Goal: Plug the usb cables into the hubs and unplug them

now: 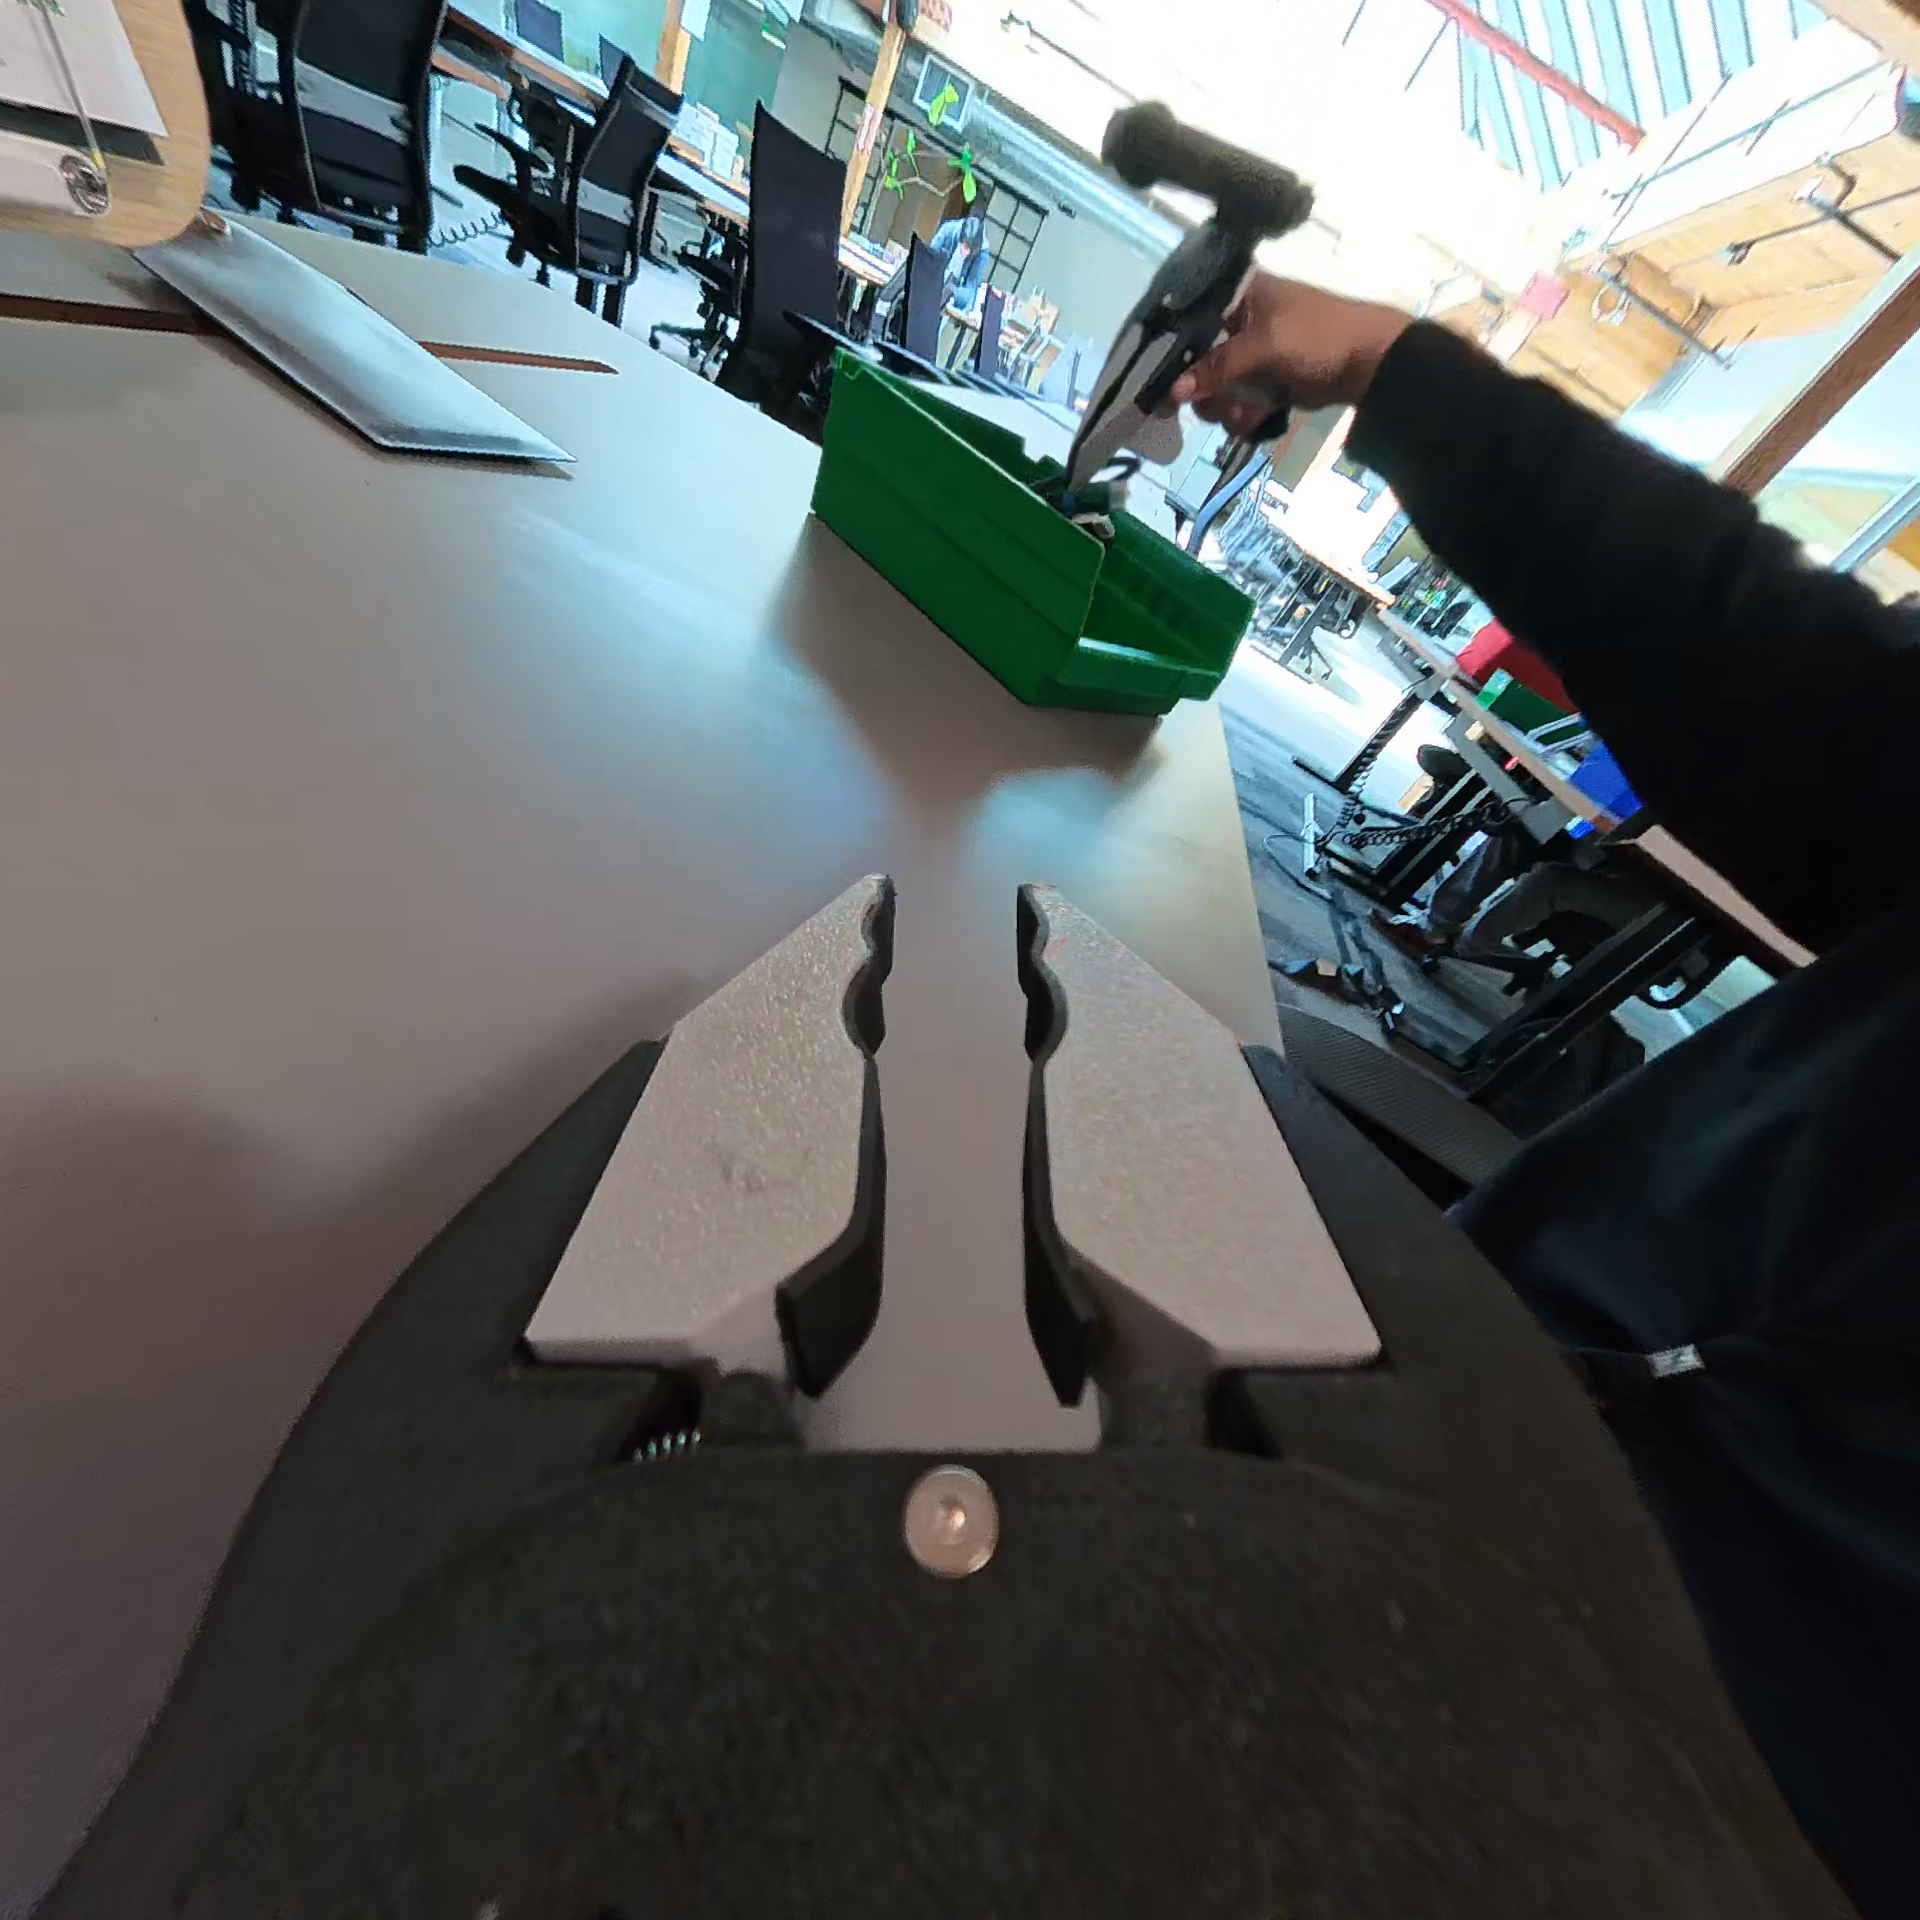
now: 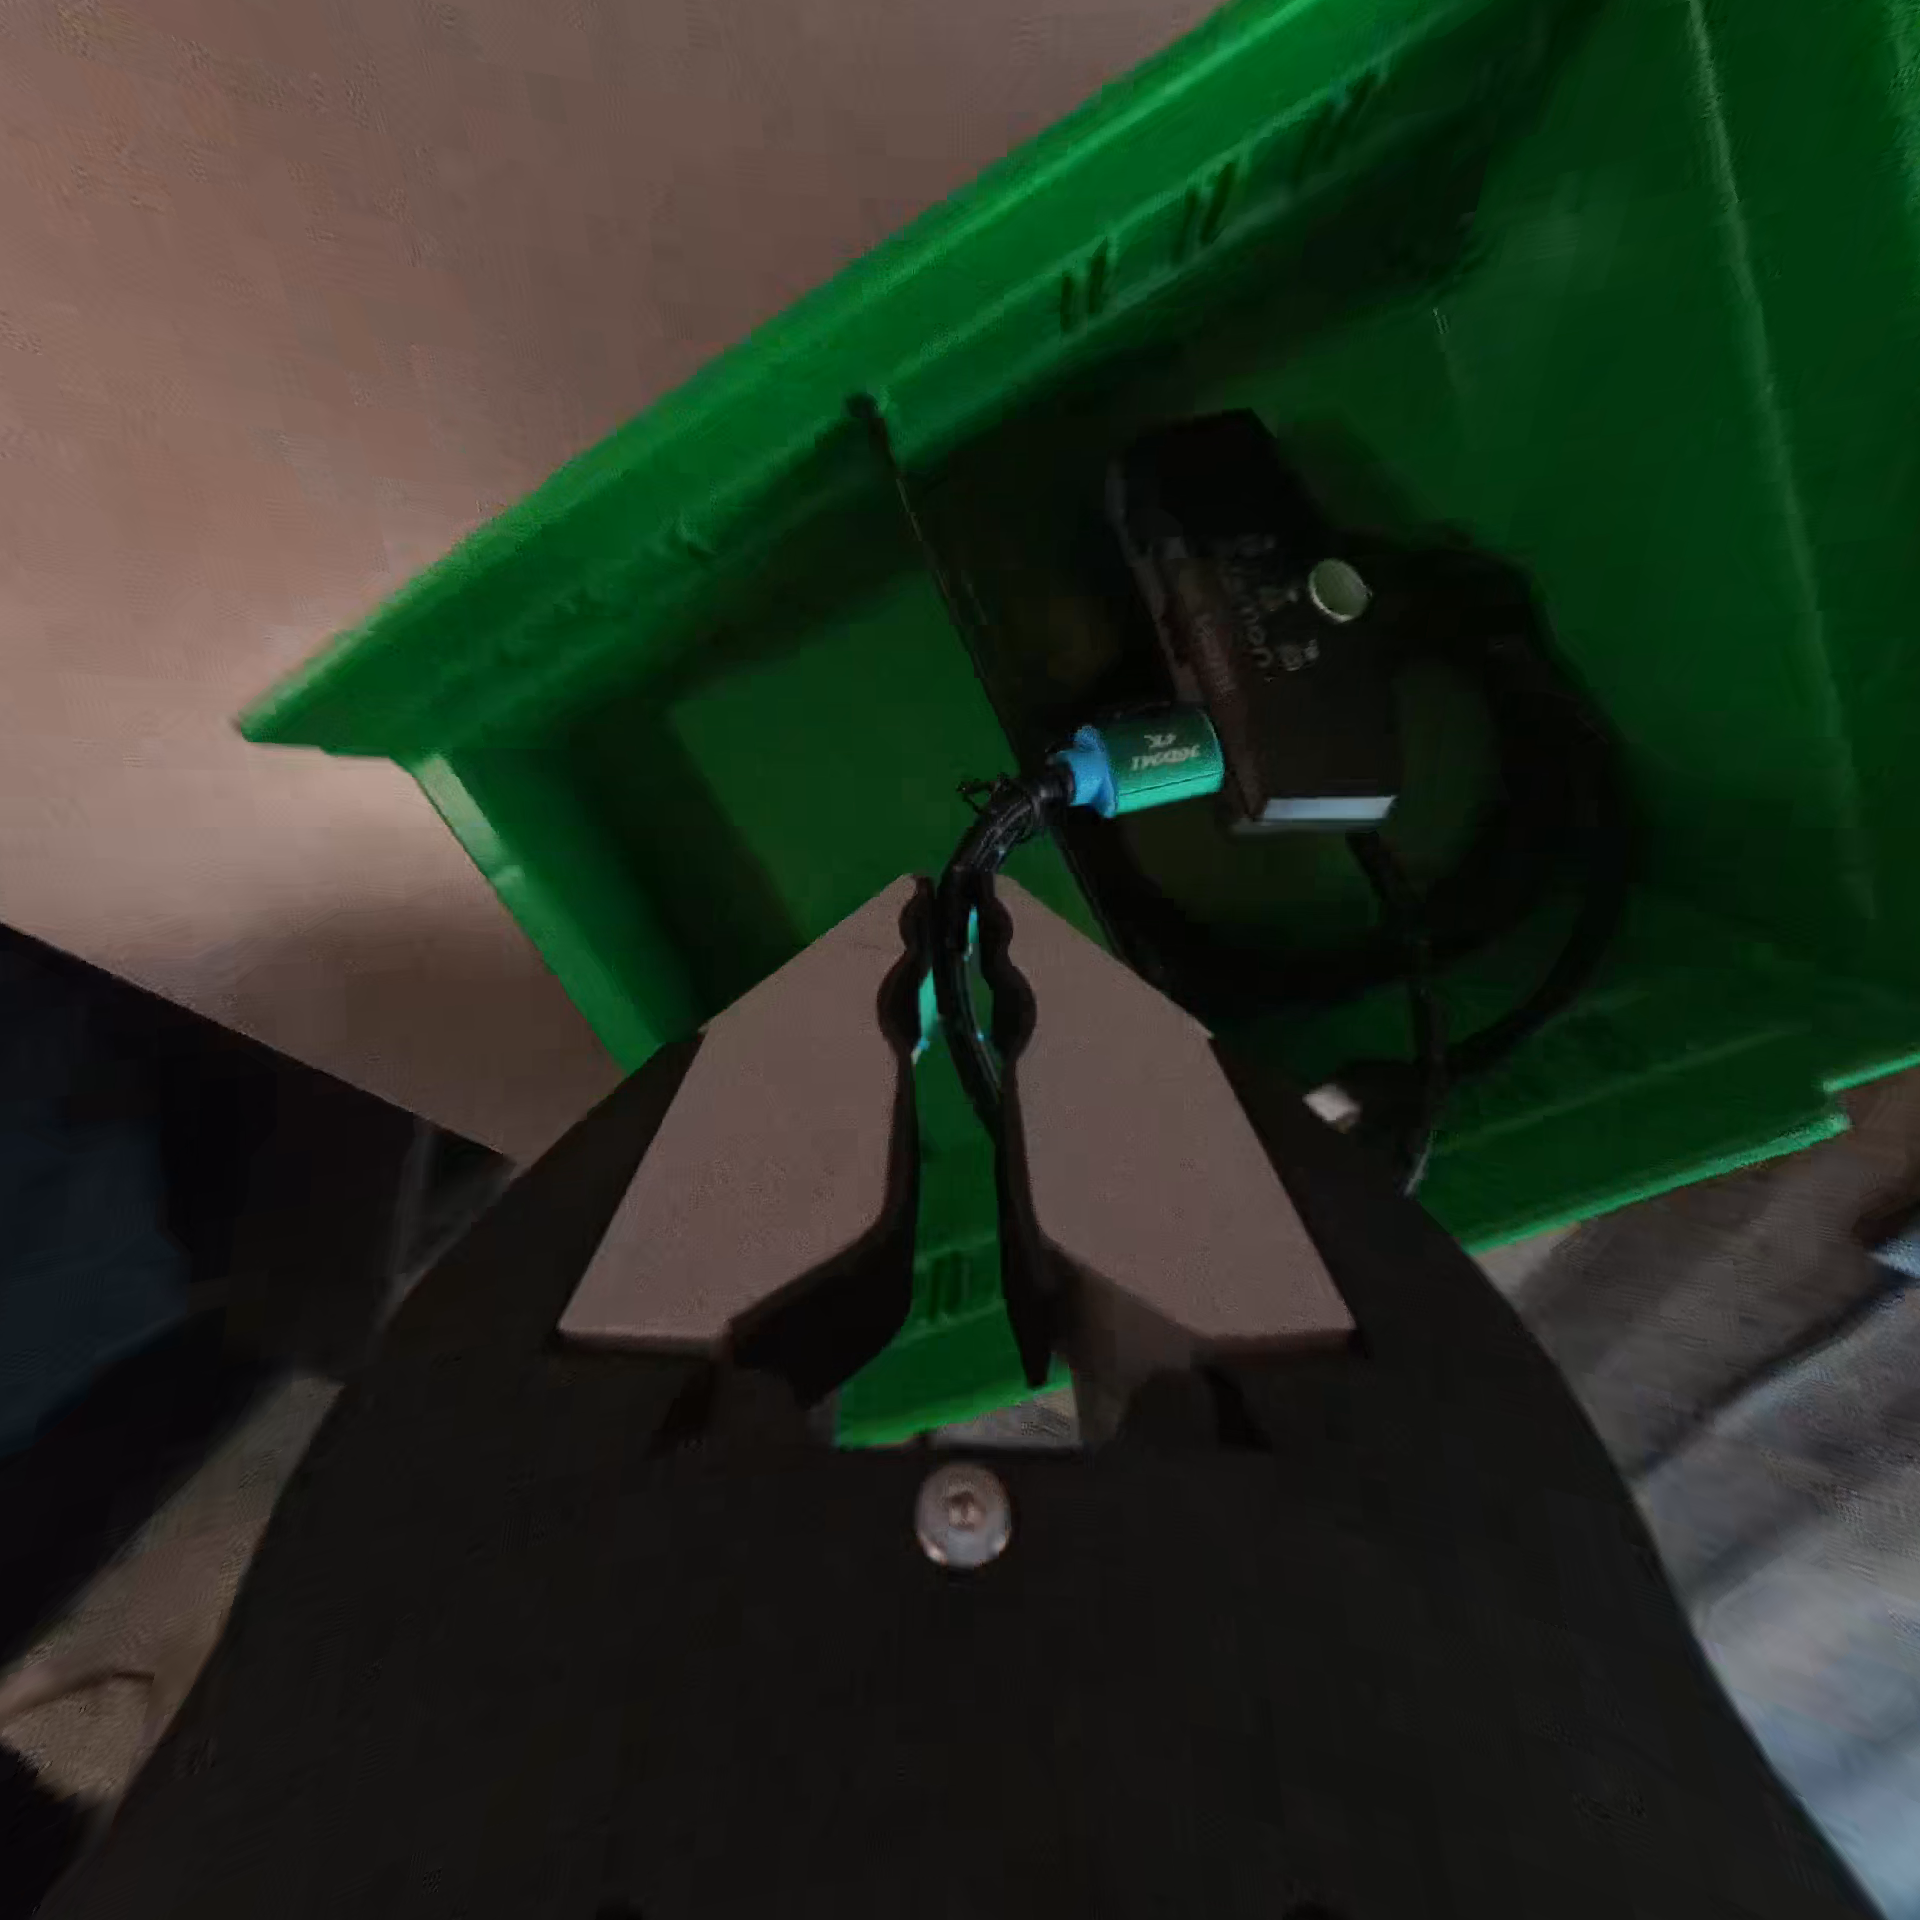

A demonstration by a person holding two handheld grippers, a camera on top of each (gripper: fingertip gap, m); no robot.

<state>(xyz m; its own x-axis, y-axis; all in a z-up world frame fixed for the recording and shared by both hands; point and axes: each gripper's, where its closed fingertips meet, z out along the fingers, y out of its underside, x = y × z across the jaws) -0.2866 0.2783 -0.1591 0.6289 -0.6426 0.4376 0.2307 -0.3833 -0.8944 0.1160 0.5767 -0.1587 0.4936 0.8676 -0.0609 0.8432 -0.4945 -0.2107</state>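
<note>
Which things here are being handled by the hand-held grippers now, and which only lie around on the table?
Being handled:
- right hand-held gripper, shut on the black cable
- teal plug on that cable
- green bin holding the cable and a black device

Lying about:
- left hand-held gripper, open, holding nothing, over the bare table
- grey flat sheet
- office chairs behind

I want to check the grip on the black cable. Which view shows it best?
The right wrist view: the right hand-held gripper is shut on the black cable, whose teal plug lies in the green bin. The left wrist view shows only a far-off, tiny bit of it at the bin.
</note>
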